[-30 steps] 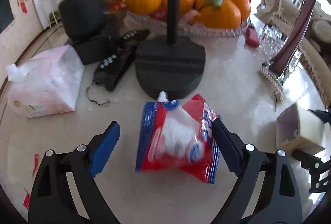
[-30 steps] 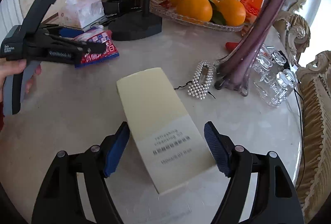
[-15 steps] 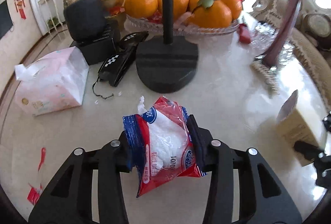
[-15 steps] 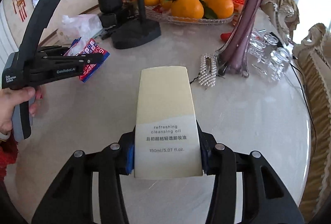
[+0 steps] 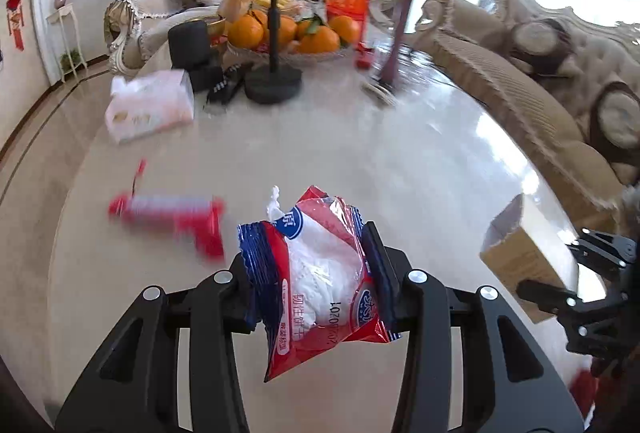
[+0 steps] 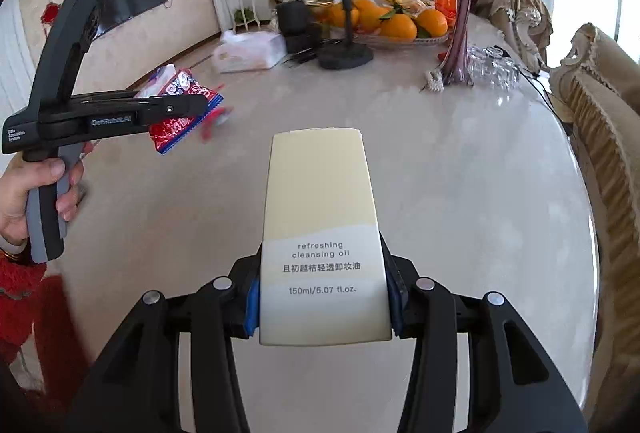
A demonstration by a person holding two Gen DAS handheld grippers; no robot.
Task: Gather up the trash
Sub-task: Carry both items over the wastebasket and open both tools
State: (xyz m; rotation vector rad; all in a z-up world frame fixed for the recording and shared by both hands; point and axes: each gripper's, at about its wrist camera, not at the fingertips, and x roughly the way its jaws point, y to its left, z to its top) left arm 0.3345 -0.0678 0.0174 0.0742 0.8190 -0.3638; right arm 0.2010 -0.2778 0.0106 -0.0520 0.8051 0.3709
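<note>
On the pale carton (image 6: 322, 233) I read "refreshing cleansing oil", a line of Chinese characters below it, then "150ml/5.07 fl.oz." The left claw (image 6: 176, 109) carries "GenRobot.AI" on its side, with "Data Acquisition System" in small print near the grip. The red snack wrapper (image 5: 320, 273) shows Chinese characters and upside-down digits, possibly "2020", too crumpled for me to confirm.

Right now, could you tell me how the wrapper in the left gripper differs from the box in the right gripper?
The wrapper is soft, crinkled plastic in red, blue and white; the box is stiff, flat-sided card in pale yellow and white. The wrapper bunches and sags between the left gripper; the box stands straight out of the right gripper. Both are clamped at their sides and held clear of the table.
</note>
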